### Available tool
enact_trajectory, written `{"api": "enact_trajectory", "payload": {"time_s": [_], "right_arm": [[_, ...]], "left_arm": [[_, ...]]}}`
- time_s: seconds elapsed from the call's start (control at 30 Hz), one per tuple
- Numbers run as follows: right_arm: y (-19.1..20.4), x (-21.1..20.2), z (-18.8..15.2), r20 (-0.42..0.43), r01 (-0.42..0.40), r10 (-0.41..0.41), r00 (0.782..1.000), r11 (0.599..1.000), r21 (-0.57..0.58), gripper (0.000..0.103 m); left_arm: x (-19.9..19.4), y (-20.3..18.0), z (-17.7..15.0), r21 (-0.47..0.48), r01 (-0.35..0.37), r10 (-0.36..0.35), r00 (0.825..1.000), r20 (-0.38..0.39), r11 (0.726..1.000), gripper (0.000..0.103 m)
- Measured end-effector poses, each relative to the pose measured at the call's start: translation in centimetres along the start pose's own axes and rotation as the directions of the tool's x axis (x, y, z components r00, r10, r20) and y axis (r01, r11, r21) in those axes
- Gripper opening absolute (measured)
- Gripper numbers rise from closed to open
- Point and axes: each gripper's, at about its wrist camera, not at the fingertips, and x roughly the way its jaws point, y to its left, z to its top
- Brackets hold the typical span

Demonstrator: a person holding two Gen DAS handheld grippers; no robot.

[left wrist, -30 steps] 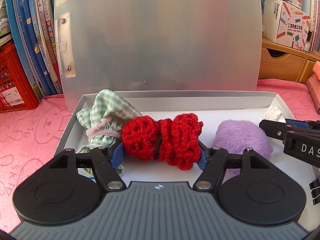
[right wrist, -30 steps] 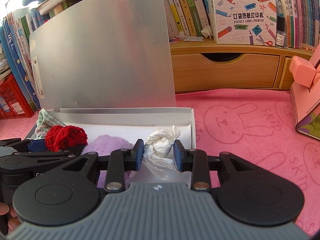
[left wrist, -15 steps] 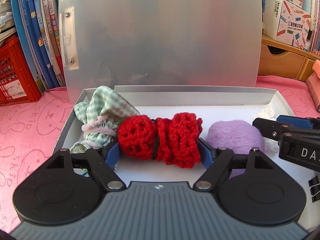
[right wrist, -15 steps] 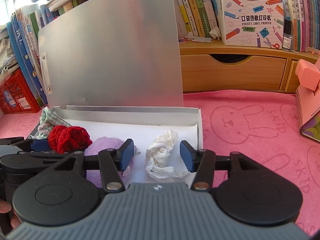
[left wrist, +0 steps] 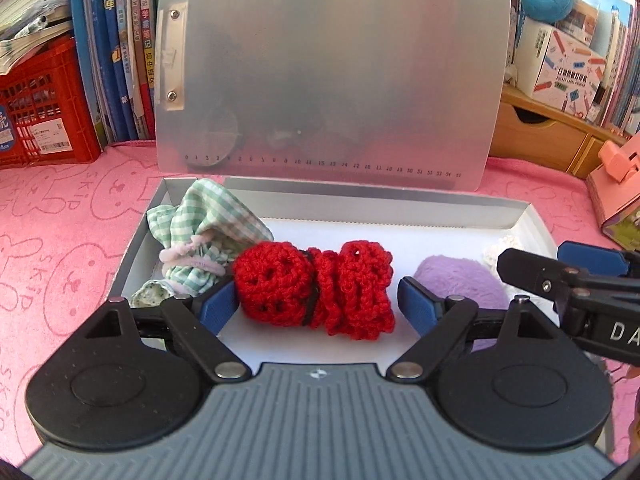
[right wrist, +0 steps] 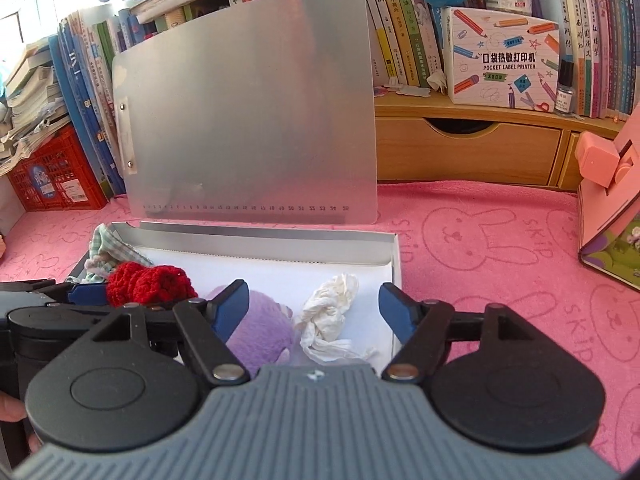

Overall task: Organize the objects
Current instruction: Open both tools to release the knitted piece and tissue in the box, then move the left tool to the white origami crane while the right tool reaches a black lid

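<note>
With both tools' jaws just spread, I leave the red crochet bundle (left wrist: 314,288) and white wad (right wrist: 330,318) released, tidily inside the box (left wrist: 360,202).

Bright daylight (fisheye-warped edges), sharp.

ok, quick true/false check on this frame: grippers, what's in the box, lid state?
1. The box lid stands open. True.
2. The right gripper is clamped on the white bundle. False: its jaws have just been opening, and the bundle lies free between them.
3. The red crochet roll lies inside the box. True.
4. The purple fluffy piece sits on the pink cloth outside the box. False: it lies in the box, between the roll and the bundle.
5. The left gripper is open. True.
</note>
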Motion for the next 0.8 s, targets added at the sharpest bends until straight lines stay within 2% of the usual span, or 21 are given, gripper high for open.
{"api": "enact_trajectory", "payload": {"time_s": [0.17, 0.33, 0.53, 0.8], "right_arm": [[0.8, -3.4, -0.1, 0.039, 0.007, -0.006, 0.999, 1.000, -0.028, 0.085], [1.6, -7.4, -1.2, 0.081, -0.007, 0.010, 0.997, 0.999, -0.043, 0.087], [2.1, -11.5, -4.6, 0.117, -0.030, 0.036, 0.993, 0.998, -0.053, 0.088], [1.9, -15.8, -11.3, 0.137, -0.020, 0.031, 0.990, 0.997, -0.081, 0.088]], "left_arm": [[-4.2, 0.6, -0.2, 0.025, 0.005, -0.006, 0.998, 0.064, 1.000, 0.093], [-8.8, 1.4, -2.1, 0.043, 0.019, -0.023, 0.994, 0.110, 0.999, 0.095], [-14.1, 1.7, -6.7, 0.061, 0.058, -0.067, 0.985, 0.157, 0.996, 0.096], [-18.4, 0.9, -13.9, 0.114, 0.118, -0.139, 0.969, 0.202, 0.986, 0.098]]}}
